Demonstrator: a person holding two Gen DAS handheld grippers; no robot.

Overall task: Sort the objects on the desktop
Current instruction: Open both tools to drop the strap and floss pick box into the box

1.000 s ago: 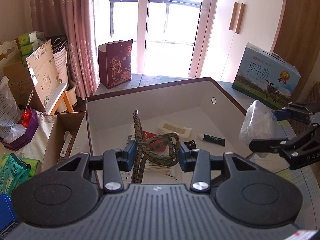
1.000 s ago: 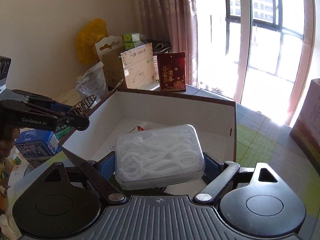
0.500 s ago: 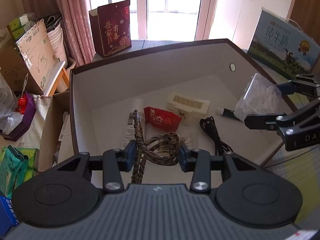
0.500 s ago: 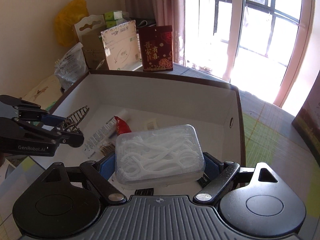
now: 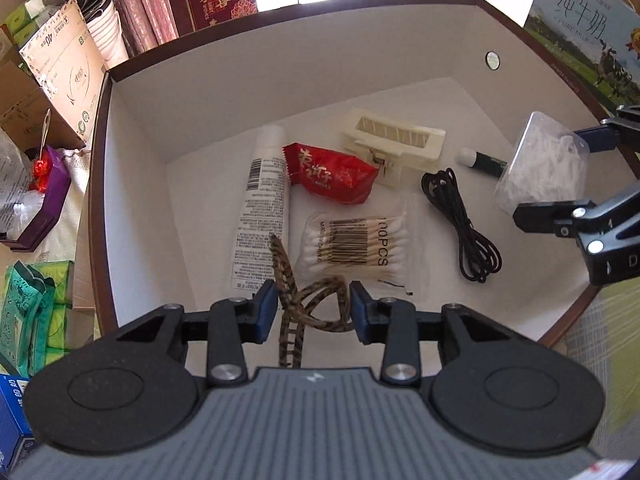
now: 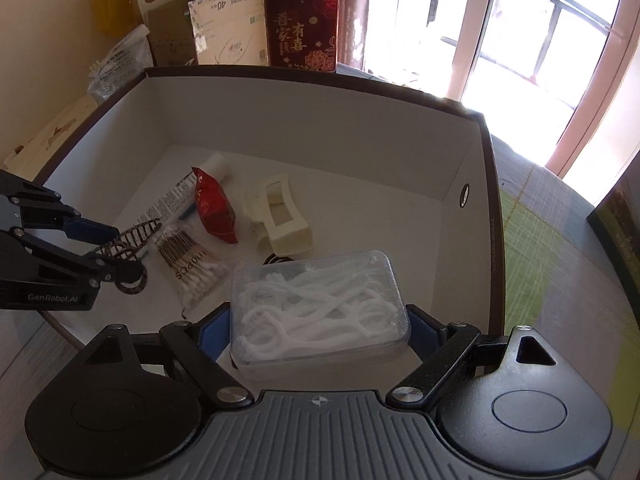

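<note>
A white-lined box (image 5: 132,184) with a brown rim sits on the desk, holding a tube, red packet, cream clip, cotton swabs (image 5: 356,246) and black cable (image 5: 460,224). Over its 3 o'clock side the right tongs (image 6: 320,330), spread wide, clamp a clear floss-pick case (image 6: 320,308). At 6 o'clock the left tongs (image 5: 313,310), nearly closed, grip what looks like a leopard-print hair clip (image 5: 304,304).

Right gripper (image 6: 320,332) clamped on floss box (image 6: 320,304) over box (image 6: 486,216) (white inside). Left gripper (image 6: 120,252) at left edge, gripping patterned clip (image 6: 134,236). Below: swabs (image 6: 196,268), red packet (image 6: 214,208), cream clip (image 6: 280,216), tube (image 6: 188,192).
</note>
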